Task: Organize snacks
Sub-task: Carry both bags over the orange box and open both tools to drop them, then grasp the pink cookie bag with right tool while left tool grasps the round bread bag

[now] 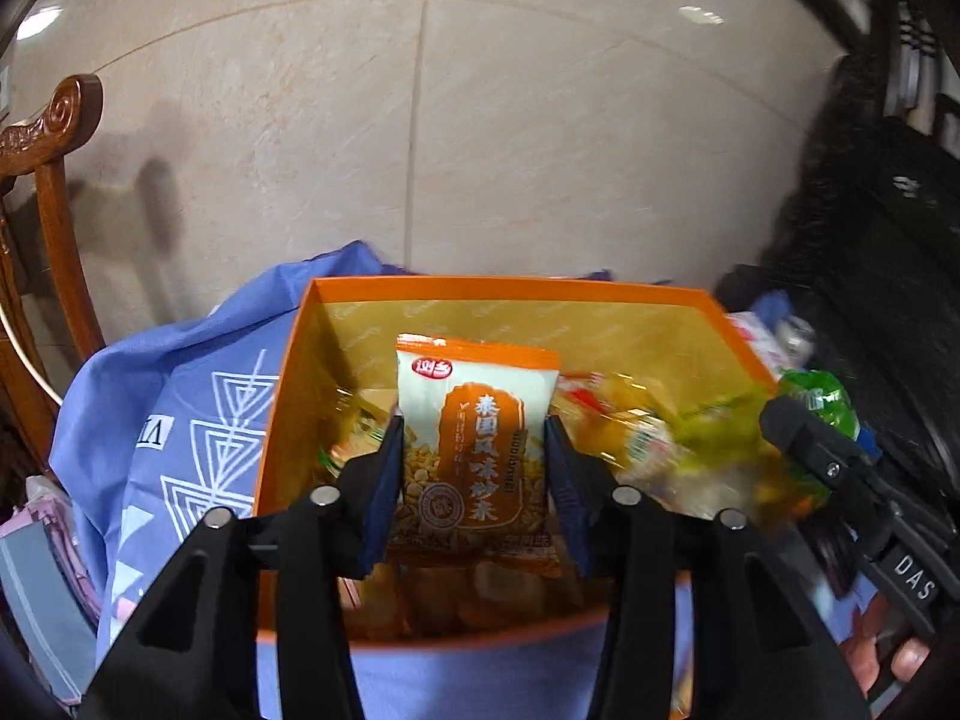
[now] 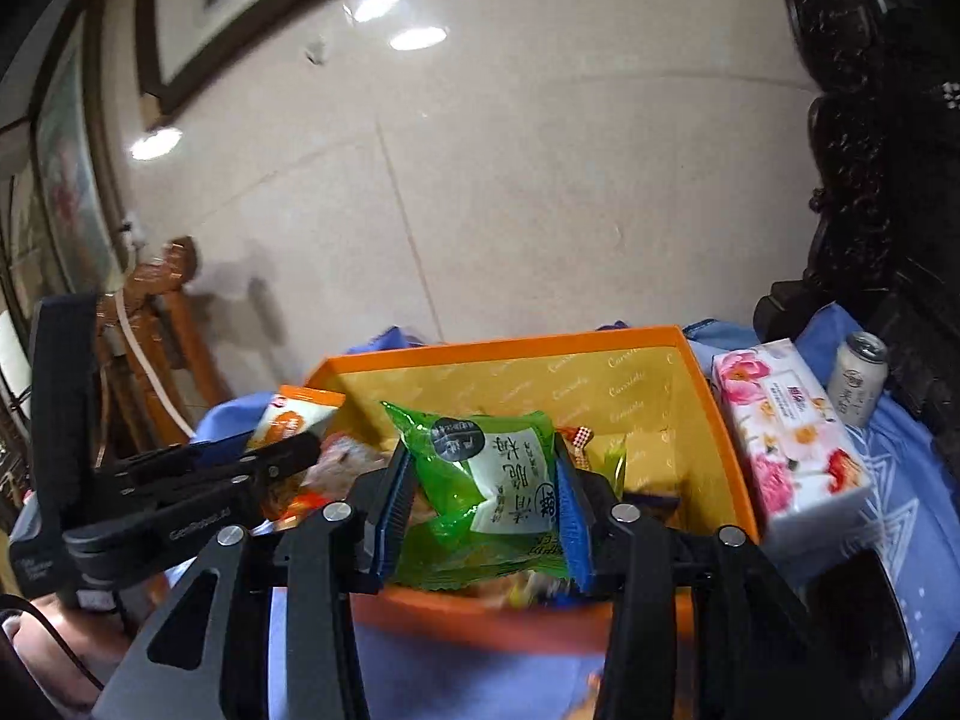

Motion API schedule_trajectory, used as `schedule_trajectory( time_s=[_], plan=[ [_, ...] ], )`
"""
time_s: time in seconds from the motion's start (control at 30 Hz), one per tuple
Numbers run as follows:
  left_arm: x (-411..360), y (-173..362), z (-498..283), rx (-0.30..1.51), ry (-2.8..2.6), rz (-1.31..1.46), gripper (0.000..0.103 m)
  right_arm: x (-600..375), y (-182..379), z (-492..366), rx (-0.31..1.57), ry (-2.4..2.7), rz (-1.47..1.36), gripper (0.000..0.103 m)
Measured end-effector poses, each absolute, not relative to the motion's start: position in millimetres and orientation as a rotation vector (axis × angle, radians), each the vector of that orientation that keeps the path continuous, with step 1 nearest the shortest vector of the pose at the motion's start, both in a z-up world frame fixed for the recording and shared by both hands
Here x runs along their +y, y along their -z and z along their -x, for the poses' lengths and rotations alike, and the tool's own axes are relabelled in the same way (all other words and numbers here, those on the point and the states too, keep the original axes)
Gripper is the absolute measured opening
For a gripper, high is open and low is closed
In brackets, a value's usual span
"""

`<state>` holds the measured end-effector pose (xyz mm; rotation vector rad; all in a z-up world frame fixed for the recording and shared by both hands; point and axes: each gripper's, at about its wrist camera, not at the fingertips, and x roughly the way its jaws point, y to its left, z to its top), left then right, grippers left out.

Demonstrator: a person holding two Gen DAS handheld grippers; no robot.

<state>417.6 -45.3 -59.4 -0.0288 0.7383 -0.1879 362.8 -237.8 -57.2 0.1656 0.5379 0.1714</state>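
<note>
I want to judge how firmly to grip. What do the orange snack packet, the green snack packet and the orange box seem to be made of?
orange snack packet: apparently thin glossy plastic film; printed, with a crimped top edge.
green snack packet: likely shiny plastic film; it wrinkles and glints between the fingers.
orange box: probably stiff cardboard; straight thin walls, a gold printed lining inside.

Read on the orange packet [image 1: 474,450]: "泰国风味炒米" in white down its brown panel, with a red oval logo at 11 o'clock, characters too small to make out. Read on the green packet [image 2: 489,480], upside down: "清脆梅", above a circled "溜". Spotted "DAS" on the right gripper [image 1: 786,414] body at 4 o'clock. Repeated in gold script over the box [image 2: 729,438] lining: a word like "Cassidy", unsure. Tissue pack [image 2: 792,444] and can [image 2: 858,378] print illegible.
</note>
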Motion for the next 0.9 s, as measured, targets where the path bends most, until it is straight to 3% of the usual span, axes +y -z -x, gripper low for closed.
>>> schedule_trajectory(
  time_s=[0.03,0.1,0.13,0.2,0.47,0.73,0.9],
  plan=[
    [-45,62,-424,0.740,0.162,0.027,0.065,-237,61,-368,0.546,-0.159,-0.163,0.056],
    [-45,65,-427,0.729,0.124,0.031,0.075,-238,67,-371,0.539,-0.122,-0.170,0.065],
    [-44,65,-426,0.725,0.116,0.030,0.082,-238,67,-369,0.531,-0.118,-0.175,0.069],
    [-45,63,-422,0.709,0.112,0.025,0.088,-240,66,-361,0.515,-0.118,-0.188,0.071],
    [-53,57,-382,0.711,0.142,0.025,0.092,-255,62,-296,0.485,-0.099,-0.177,0.079],
    [-74,91,-289,0.716,0.200,-0.068,0.097,-292,120,-200,0.631,-0.012,-0.122,0.079],
    [-91,124,-244,0.753,0.258,-0.096,0.097,-318,151,-183,0.730,0.047,-0.193,0.079]
  ],
)
